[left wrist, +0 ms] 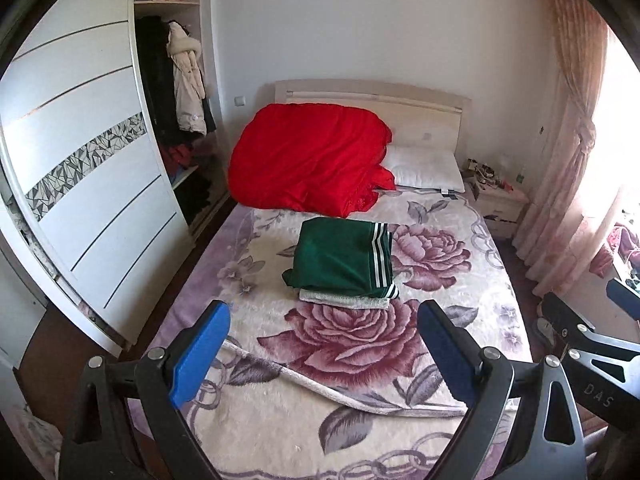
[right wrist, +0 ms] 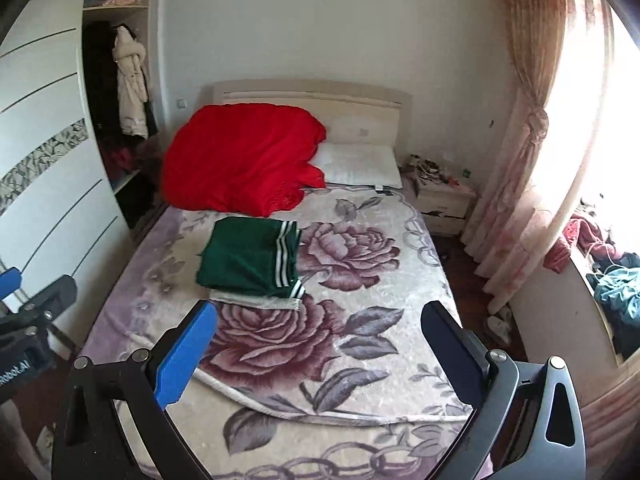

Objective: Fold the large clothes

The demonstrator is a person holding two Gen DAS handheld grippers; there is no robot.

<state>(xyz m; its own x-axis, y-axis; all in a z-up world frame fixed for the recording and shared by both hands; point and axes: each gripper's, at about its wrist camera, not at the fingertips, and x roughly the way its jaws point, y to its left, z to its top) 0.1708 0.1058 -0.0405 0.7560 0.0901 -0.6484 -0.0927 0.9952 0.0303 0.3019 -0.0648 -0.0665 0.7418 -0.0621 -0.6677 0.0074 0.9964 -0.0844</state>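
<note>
A folded green garment with white stripes (left wrist: pixel 342 258) lies on a folded pale garment (left wrist: pixel 344 301) in the middle of the bed (left wrist: pixel 280 432). It also shows in the right wrist view (right wrist: pixel 250 256), on the pale garment (right wrist: pixel 256 301). My left gripper (left wrist: pixel 324 322) is open and empty, held back above the foot of the bed, short of the stack. My right gripper (right wrist: pixel 320 320) is open and empty, to the right of the left one. Each gripper shows at the edge of the other's view.
A red quilt (left wrist: pixel 308 158) is bunched at the head of the bed beside a white pillow (left wrist: pixel 426 168). An open wardrobe (left wrist: pixel 176 92) stands on the left. A cluttered nightstand (left wrist: pixel 498 200), pink curtains (left wrist: pixel 568 152) and a clothes heap (right wrist: pixel 612 292) are on the right.
</note>
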